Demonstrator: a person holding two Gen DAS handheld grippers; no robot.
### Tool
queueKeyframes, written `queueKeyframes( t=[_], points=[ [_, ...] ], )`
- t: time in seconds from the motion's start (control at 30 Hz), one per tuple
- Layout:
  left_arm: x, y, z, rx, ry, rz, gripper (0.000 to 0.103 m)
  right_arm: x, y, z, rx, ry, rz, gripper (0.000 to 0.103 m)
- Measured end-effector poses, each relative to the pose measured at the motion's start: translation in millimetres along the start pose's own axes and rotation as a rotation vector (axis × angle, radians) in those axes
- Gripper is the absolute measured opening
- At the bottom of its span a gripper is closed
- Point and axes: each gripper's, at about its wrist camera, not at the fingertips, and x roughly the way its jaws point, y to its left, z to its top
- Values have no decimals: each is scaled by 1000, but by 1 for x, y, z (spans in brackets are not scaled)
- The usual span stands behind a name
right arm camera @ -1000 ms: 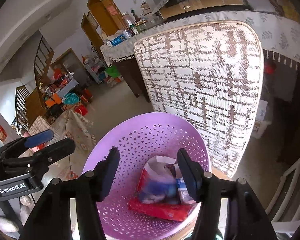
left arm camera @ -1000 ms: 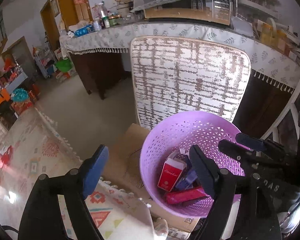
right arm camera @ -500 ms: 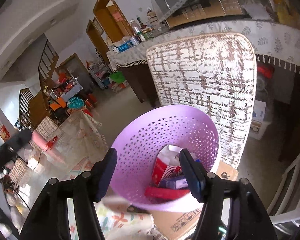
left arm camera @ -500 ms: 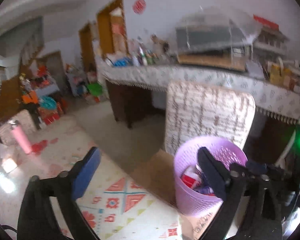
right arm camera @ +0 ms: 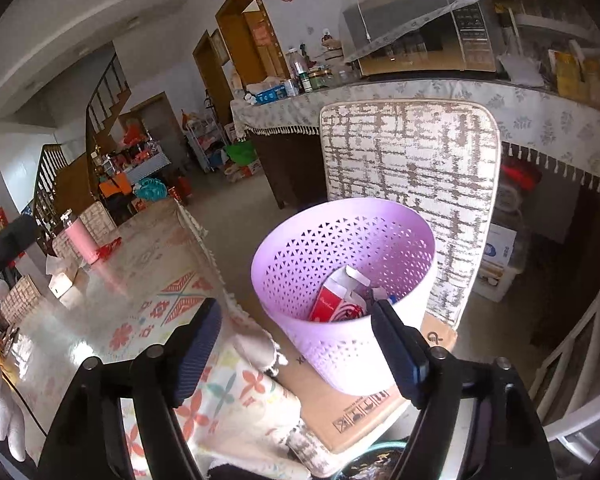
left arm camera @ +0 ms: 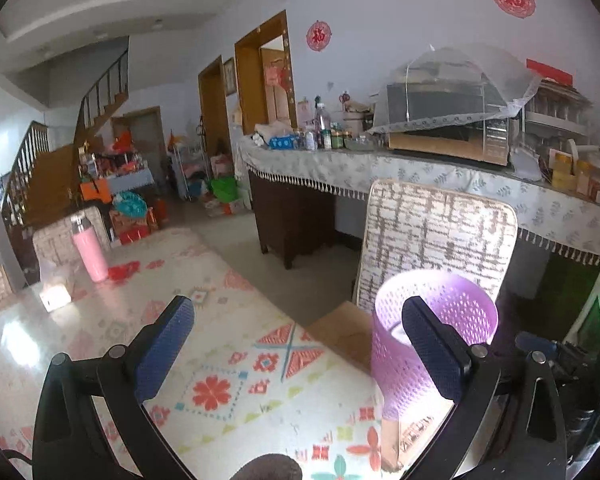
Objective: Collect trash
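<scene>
- Household clutter fills the background: a long cloth-covered counter (left arm camera: 420, 168) carries bottles and a microwave under a mesh food cover (left arm camera: 452, 92), with a staircase at the far left.
- Nearer the cameras, the surface (left arm camera: 220, 360) has a glossy patterned cloth. A pink bottle (left arm camera: 90, 250) stands upright at its far end, well apart from the work area, so it does not obstruct any reach.
- The purple basket (right arm camera: 348, 292) serves as the trash bin. It stands upright on a cardboard box (right arm camera: 340, 408) just beside the edge of the surface, in front of a patterned chair back (right arm camera: 412, 176). This position appears to place its rim within easy reach for dropping items from the surface.
- Trash is already inside: a red carton (right arm camera: 332, 300) leans against the inner wall, with other wrappers beside it that are too small to identify.
- The left hand-held gripper (left arm camera: 300, 354) is released, with nothing between its blue pads. It is raised and aimed across the surface, which suggests a search for further trash.
- The right hand-held gripper (right arm camera: 300, 348) is also released and empty. It is aimed at the basket, above and short of the rim, touching nothing.
- No loose trash is clearly identifiable on the surface. A small pale box (right arm camera: 62, 280) near the bottle is a possible candidate; this cannot be confirmed.
</scene>
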Motion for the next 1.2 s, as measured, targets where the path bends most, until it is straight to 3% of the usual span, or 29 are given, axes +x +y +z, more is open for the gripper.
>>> queueKeyframes(
  t=[0.37,1.2],
  points=[
    [-4,2,-30,-4,57,-16,103,-12,-3,-24,-35,28,-86,84],
    [21,-24,-55,49,201,-97,103,2,-12,-38,-29,93,-117,86]
  ],
)
